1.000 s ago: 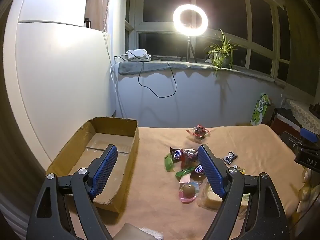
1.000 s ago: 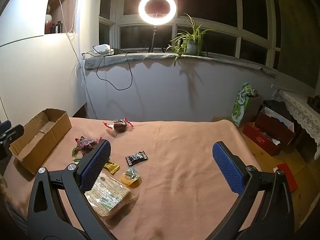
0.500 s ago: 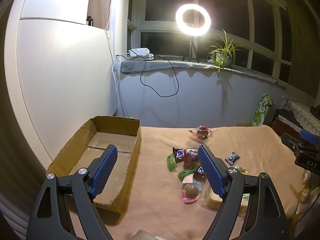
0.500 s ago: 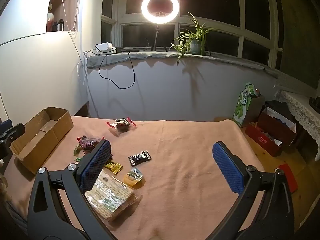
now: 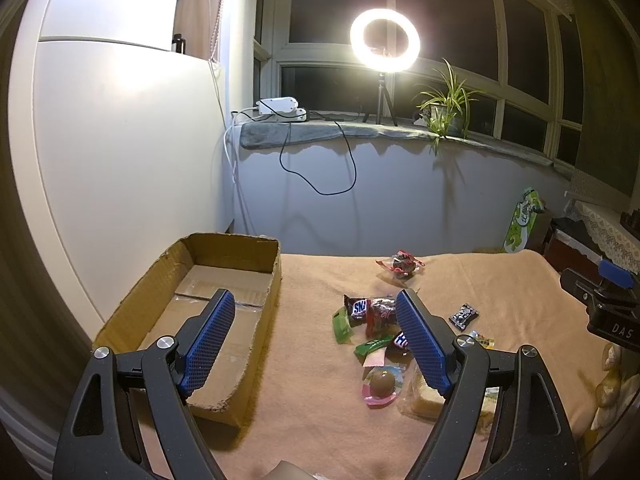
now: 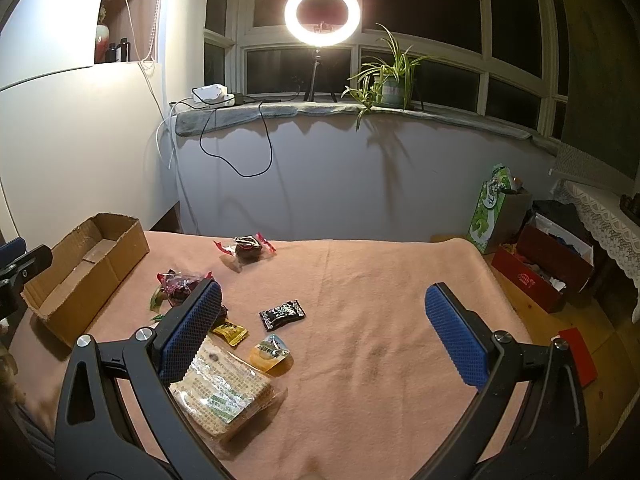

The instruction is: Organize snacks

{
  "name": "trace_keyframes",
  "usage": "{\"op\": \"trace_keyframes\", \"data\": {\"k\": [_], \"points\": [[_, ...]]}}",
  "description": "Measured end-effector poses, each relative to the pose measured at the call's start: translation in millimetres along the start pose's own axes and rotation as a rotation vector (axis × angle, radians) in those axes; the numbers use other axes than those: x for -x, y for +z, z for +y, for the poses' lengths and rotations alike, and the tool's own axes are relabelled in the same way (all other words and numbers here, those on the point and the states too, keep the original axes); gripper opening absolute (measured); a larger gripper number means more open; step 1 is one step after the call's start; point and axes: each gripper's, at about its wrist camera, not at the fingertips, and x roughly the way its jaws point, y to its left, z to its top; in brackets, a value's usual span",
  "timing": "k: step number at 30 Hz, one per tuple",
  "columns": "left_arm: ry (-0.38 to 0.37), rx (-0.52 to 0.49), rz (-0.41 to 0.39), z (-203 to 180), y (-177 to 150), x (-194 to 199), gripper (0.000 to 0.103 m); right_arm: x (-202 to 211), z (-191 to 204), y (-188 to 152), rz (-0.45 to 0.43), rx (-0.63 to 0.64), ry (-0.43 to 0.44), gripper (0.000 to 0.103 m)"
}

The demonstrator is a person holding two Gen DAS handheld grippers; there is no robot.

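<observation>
An open cardboard box (image 5: pixel 236 268) (image 6: pixel 116 256) lies empty at the left of a peach blanket. Snacks are scattered to its right: a Snickers bar (image 5: pixel 357 307), a dark red packet (image 5: pixel 382 310) (image 6: pixel 180 285), green wrappers (image 5: pixel 341 325), a pink-rimmed chocolate ball cup (image 5: pixel 382 384), a black packet (image 5: pixel 464 314) (image 6: pixel 282 313), a red-ended wrapped sweet (image 5: pixel 401 265) (image 6: pixel 246 249), a yellow sweet (image 6: pixel 229 330), a small jelly cup (image 6: pixel 272 350) and a cracker pack (image 6: pixel 222 392). My left gripper (image 5: pixel 314 336) hangs open over the box's right wall. My right gripper (image 6: pixel 322 326) is open above the blanket, right of the snacks.
A ring light (image 6: pixel 322 14), a potted plant (image 6: pixel 390 84) and a white power strip (image 6: pixel 212 94) with cables stand on the windowsill. A green bag (image 6: pixel 494 210) and a red box (image 6: pixel 540 270) sit on the floor at the right. A white cabinet (image 5: pixel 120 160) borders the left.
Both grippers have shifted slightly, so the scene sits a little lower and to the right in each view. Their jaws stay open and no snack has moved.
</observation>
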Motion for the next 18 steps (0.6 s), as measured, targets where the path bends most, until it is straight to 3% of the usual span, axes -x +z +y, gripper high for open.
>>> {"op": "trace_keyframes", "data": {"k": [18], "points": [[-0.007,-0.007,-0.004,-3.4,2.4,1.1,0.083,-0.7,0.3,-0.7,-0.002,0.002,-0.001,0.103]]}}
